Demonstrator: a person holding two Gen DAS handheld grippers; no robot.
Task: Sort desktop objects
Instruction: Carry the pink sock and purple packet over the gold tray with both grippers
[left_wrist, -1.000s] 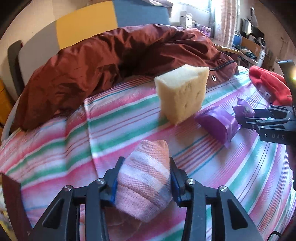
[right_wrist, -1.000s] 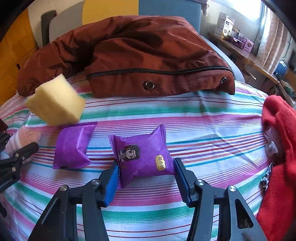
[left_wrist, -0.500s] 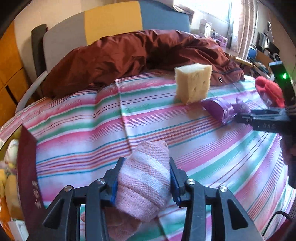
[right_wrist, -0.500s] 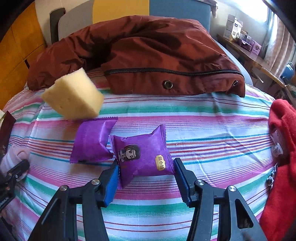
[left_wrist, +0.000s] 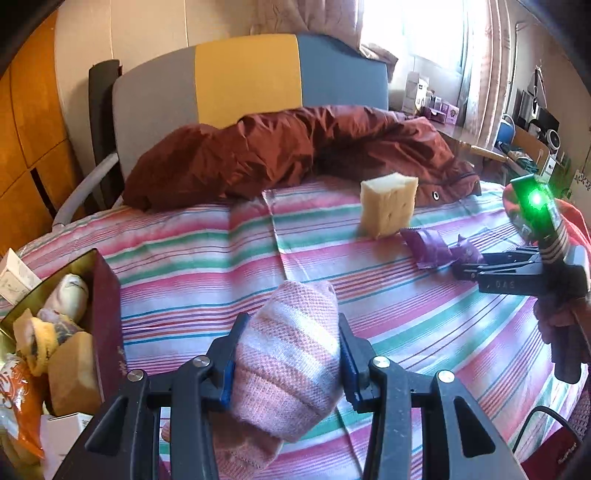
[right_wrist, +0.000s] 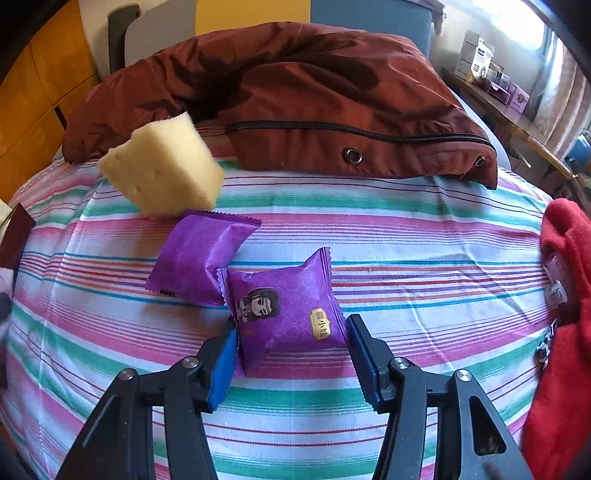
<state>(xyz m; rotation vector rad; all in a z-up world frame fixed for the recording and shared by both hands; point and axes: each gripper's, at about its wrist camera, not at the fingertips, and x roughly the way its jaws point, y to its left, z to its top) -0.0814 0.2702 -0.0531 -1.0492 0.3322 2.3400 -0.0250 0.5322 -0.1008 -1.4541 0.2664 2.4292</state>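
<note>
My left gripper (left_wrist: 288, 354) is shut on a rolled pink-and-white striped sock (left_wrist: 288, 354) and holds it above the striped cloth, just right of an open dark red box (left_wrist: 107, 317). My right gripper (right_wrist: 291, 354) has its blue pads against both sides of a purple snack packet (right_wrist: 288, 314) that lies on the cloth; it also shows in the left wrist view (left_wrist: 517, 273). A second purple packet (right_wrist: 199, 258) lies just behind and left of it. A yellow sponge block (right_wrist: 166, 170) stands beyond them.
The dark red box at the left holds socks, a sponge and packets (left_wrist: 48, 347). A rust-brown jacket (right_wrist: 295, 103) lies across the far side. A red garment (right_wrist: 565, 314) lies at the right edge. A chair back (left_wrist: 243, 77) stands behind.
My left gripper has pulled back and left with the sock, and the red box has come into view. The right gripper has stayed on the purple packet.
</note>
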